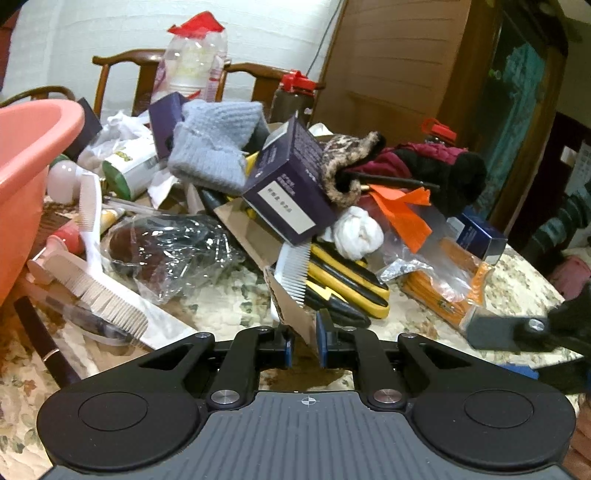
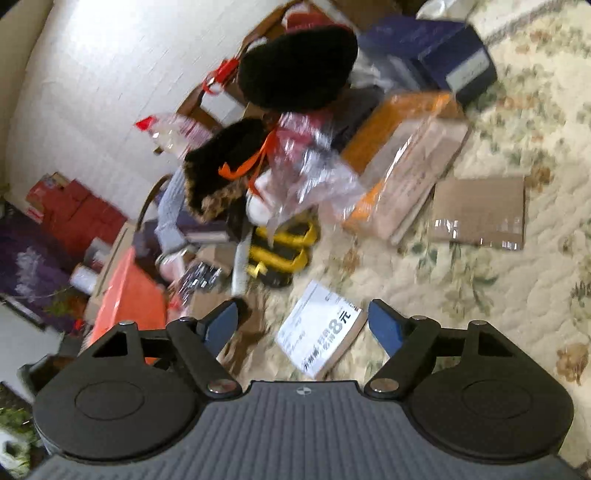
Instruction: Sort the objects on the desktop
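Cardboard flap [image 1: 295, 317] between left claw [image 1: 305, 345] pads, narrow gap, not pinched; right claw [image 2: 303, 325] spread wide.

Wooden chairs [image 1: 122, 62] stand against a white wall [image 1: 74, 33] behind the floral tablecloth [image 2: 517, 258]. A brown wooden door [image 1: 399, 74] rises at right.

The right wrist view is smeared with motion, so the print on the white card [image 2: 320, 328] lying between the wide-spread fingers mostly can't be read. In the left wrist view the pink basin [image 1: 29, 173] runs off the left edge. The yellow and black tool [image 1: 347, 284] is half buried under a purple box [image 1: 288, 184] and a white comb [image 1: 295, 273]. What sits inside the crinkled clear bag [image 1: 173, 251] is too dark to name.
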Tool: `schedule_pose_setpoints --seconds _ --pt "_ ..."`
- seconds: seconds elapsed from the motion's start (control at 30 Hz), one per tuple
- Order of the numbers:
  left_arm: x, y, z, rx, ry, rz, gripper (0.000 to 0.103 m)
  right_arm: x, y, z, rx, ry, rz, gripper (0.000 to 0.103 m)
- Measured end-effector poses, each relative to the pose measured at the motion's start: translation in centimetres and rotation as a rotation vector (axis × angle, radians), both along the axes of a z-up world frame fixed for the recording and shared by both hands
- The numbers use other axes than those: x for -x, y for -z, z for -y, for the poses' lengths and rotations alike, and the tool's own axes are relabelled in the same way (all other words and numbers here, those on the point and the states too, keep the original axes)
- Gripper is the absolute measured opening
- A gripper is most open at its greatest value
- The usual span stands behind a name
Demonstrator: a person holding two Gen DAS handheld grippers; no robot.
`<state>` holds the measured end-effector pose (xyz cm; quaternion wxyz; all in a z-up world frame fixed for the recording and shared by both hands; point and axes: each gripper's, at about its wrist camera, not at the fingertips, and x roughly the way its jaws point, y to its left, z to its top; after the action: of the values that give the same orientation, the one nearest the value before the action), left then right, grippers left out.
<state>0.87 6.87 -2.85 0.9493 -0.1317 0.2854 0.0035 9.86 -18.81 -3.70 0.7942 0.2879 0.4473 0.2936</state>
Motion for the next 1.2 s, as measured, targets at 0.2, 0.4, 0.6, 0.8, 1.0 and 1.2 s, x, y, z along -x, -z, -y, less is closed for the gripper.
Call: schedule_pose_setpoints --seconds 0.2,0.4,0.6,0.8,1.0,1.2 --pt "0.0 0.0 -0.2 -0.003 -0.012 0.003 0.029 0.4 0.6 0.9 -0.093 -0.068 -0.102 0.084" --pt "0.1 -0.1 0.1 -0.025 -0.01 0.004 0.029 0.7 0.2 -1.9 -0.027 -0.006 -0.026 0.085" --pt "0.2 0.1 -0.5 -0.012 -0.025 -0.012 0.025 -0.4 -0.5 -4.7 0.051 0.031 0.046 0.092" --pt "0.3 0.2 -0.7 -0.015 -0.033 -0.019 0.022 -0.7 0.0 -4.5 -0.053 -0.033 0.025 0.092" --pt "0.4 0.4 -0.7 -0.018 -0.042 -0.036 0.023 -0.1 -0.1 -4.8 -0.038 -0.159 0.063 0.093" --pt "0.7 0.3 -1.8 0.047 -0.055 -0.031 0.023 -0.6 0.0 -5.6 0.119 -0.123 0.058 0.03"
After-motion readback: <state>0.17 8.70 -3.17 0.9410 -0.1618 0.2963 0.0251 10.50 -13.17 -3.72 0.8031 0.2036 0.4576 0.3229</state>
